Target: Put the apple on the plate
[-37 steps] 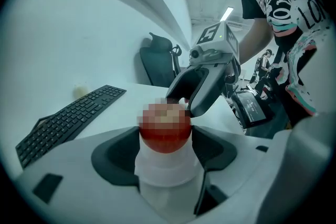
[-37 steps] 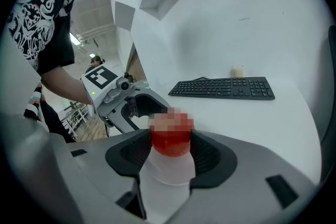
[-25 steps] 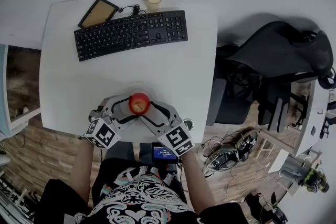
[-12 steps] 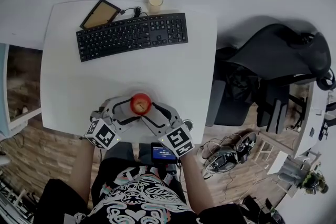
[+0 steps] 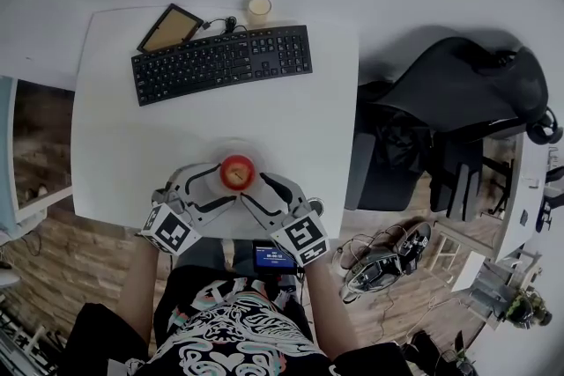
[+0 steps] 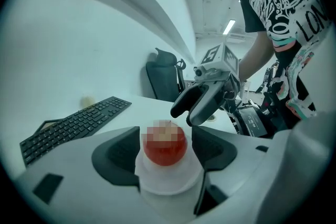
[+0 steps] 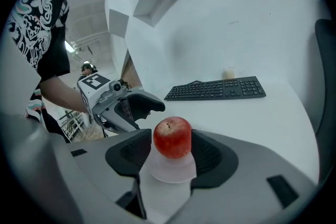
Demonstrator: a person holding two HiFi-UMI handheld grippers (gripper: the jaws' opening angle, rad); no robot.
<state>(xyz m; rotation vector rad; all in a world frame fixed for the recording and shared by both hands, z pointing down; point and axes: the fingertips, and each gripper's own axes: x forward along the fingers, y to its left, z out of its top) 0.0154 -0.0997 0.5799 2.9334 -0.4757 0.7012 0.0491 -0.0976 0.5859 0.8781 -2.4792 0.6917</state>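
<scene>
Since a second ago both grippers have eased back a touch, and the apple [image 5: 237, 173] now stands free on the plate [image 5: 231, 145] with its pale rim showing around it. The apple sits upright, stem dimple up, straight ahead of each set of jaws and just off their tips, so it lies between the two tools, which face one another across it. Neither looks nearer than the other.

The left gripper [image 5: 220, 185] has its jaws spread and holding nothing. So does the right gripper [image 5: 254, 189]. In each gripper view the fruit shows in the gap between the dark pads, but it does not seem pinched.

I'd call the placing done. What remains is backing straight off along each jaw line without clipping the round, glossy red skin, which would roll easily on that smooth, shallow white dish. The pads look matte and dark in grey shells.

Well beyond the jaws on the white table [image 5: 132, 128] lie a black keyboard [image 5: 222, 62] and a small cup [image 5: 257, 10].
</scene>
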